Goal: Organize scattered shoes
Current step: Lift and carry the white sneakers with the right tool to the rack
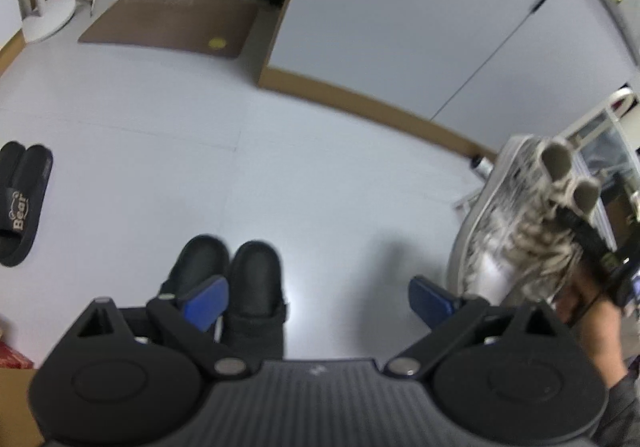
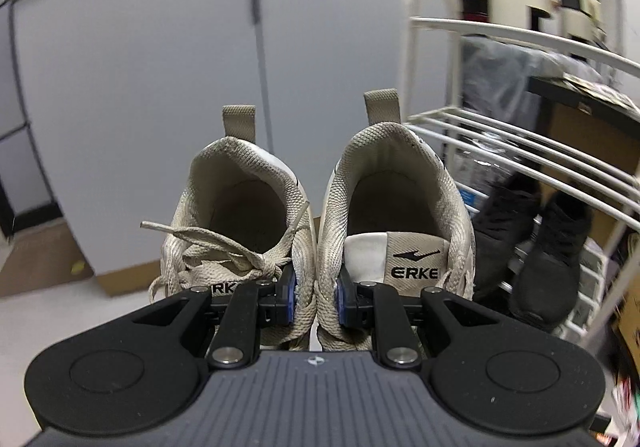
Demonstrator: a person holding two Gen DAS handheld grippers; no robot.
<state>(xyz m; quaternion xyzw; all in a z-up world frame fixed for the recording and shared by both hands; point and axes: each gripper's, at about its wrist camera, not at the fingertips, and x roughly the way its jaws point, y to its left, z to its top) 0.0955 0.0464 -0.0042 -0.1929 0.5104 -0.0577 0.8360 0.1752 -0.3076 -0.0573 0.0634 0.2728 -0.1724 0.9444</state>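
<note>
A pair of beige ERKE sneakers (image 2: 384,207) hangs in the air, heels away from the camera. My right gripper (image 2: 316,295) is shut on their two inner collars, pinched together. The same pair (image 1: 516,223) shows at the right of the left wrist view, lifted off the floor. My left gripper (image 1: 318,299) is open and holds nothing. It hovers above a pair of black clogs (image 1: 236,275) side by side on the floor. A pair of black "Bear" slides (image 1: 20,203) lies at the far left.
A white wire shoe rack (image 2: 520,139) stands to the right of the sneakers, with black sneakers (image 2: 536,247) on a lower shelf. Grey cabinet doors (image 2: 160,87) are behind. A brown doormat (image 1: 172,19), a white fan base (image 1: 44,19) and a cardboard box (image 1: 16,399) edge the floor.
</note>
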